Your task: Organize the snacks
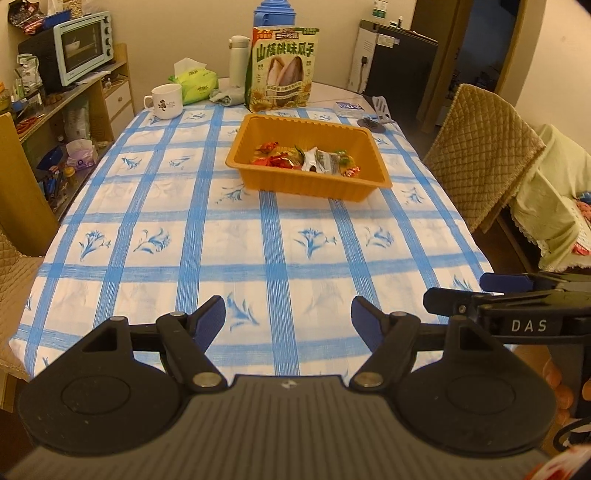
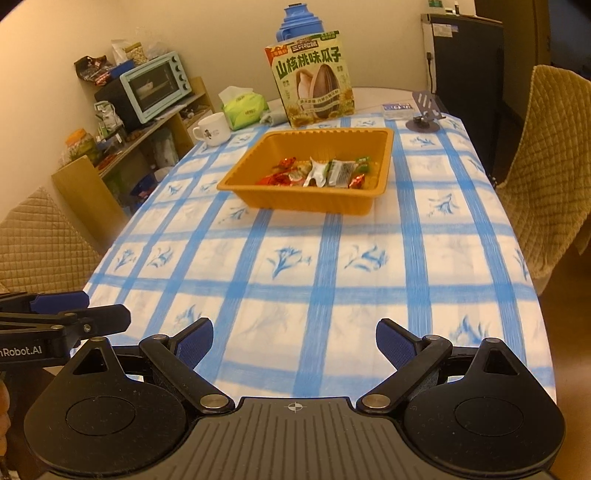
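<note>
Looking down both grippers at once, so nearest stuff first: the left gripper has its blue-padded fingers spread wide apart with nothing between them, just hanging over the near edge of the blue-and-white checked tablecloth; the right gripper is the same deal, jaws wide apart and empty, over that same near edge. Each one pokes into the other's view from the side, so they sit side by side and close together.

Further up the table, well away from both grippers, sits the orange ribbed plastic tray; the wrapped snacks are all piled inside it, a mix of red, green and silver wrappers lying loose along its near side; none are on the cloth around it.

Just behind the tray stands a tall green sunflower-seed bag, upright; to its left a white mug with a small print and a green soft pack of tissues; a white flask and a blue thermos jug sit behind the bag; off to the right, a dark folding phone stand.

Way back on the left, a mint-green toaster oven on a wooden shelf; quilted tan chairs flank the table.
</note>
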